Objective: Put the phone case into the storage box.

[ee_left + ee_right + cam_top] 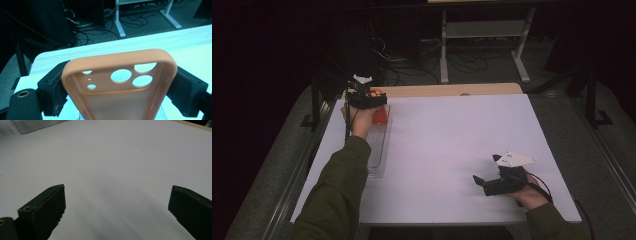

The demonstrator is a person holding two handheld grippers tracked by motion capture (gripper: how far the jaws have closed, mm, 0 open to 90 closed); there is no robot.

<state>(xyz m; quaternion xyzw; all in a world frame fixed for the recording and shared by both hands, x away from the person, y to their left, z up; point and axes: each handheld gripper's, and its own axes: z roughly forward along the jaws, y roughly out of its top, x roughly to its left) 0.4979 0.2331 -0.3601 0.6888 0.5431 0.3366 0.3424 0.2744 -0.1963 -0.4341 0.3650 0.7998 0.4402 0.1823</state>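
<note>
In the high view the left gripper [368,98] is at the far left of the white table [452,145], raised over the far end of a clear, long plastic tray [377,150] that lies along the table's left edge with its long side running near to far; an orange soft-plastic phone case [380,115] hangs from that gripper just above the tray's far end, so the step in hand looks like lifting the case out of the tray, or carrying it away from there. The right gripper [492,184] rests low at the near right of the table, well apart from the case, pointing left toward the middle. In the left gripper view the two black jaws are clenched on the case [120,82], one pad on each long side edge, so its long axis runs straight out along the gripper; the end with the round camera cut-outs points away from the hand, toward the far wooden edge of the table, and the hollow inner face is turned up to the camera. In the right gripper view the jaws stand wide apart and released over bare white table, with a corner of the tray [37,125] at the far left. The next move, I judge, calls for bringing the case toward the middle and keeping the squeeze light, since the soft walls could buckle or slip
</note>
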